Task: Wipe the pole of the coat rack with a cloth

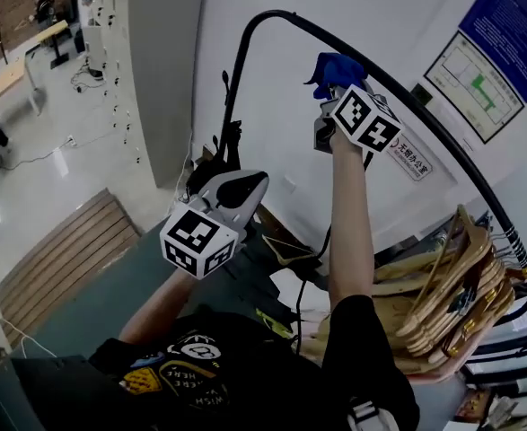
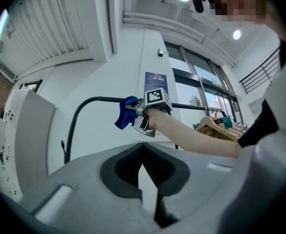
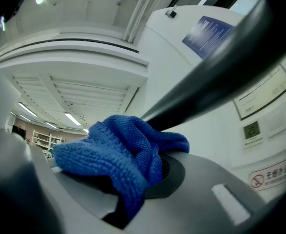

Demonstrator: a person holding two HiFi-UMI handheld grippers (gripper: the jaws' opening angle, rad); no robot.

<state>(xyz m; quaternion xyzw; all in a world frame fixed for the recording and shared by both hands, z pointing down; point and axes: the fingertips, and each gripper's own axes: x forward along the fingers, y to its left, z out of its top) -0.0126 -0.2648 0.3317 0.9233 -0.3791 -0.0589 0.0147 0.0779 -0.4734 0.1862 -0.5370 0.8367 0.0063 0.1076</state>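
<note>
A white wall [image 1: 272, 115] is filling the background, with a blue notice [image 1: 514, 7] and a framed plan beside it, and the coat rack is standing in front of that wall. Its black pole [image 3: 216, 72] is rising, bending over at the top and running down to my right, where a bundle of wooden hangers [image 1: 452, 285] is hanging from it.

I am judging that I am in the wiping itself, working near the bend. My arm is reaching up, and my right tool [image 1: 333, 88] is clenching the blue cloth [image 1: 335, 68]. The jaws are drawn in on the fabric, which is spilling out over both of them in a thick fold. In the right gripper view the cloth is bunching up against the pole, and the two seem to be touching. I cannot tell whether the fabric is wrapping round the pole or only pressing on one side.

My left tool [image 1: 250, 187] is hanging lower, well apart from the pole, pointing up toward the work. Its jaws are closed together at the tips with nothing between them.

For the next move, I am thinking the cloth needs to slide along the pole with steady pressure. The grip must be firm enough that the fold does not pull free. The stretch running down toward the hangers looks like the longest part to cover.
</note>
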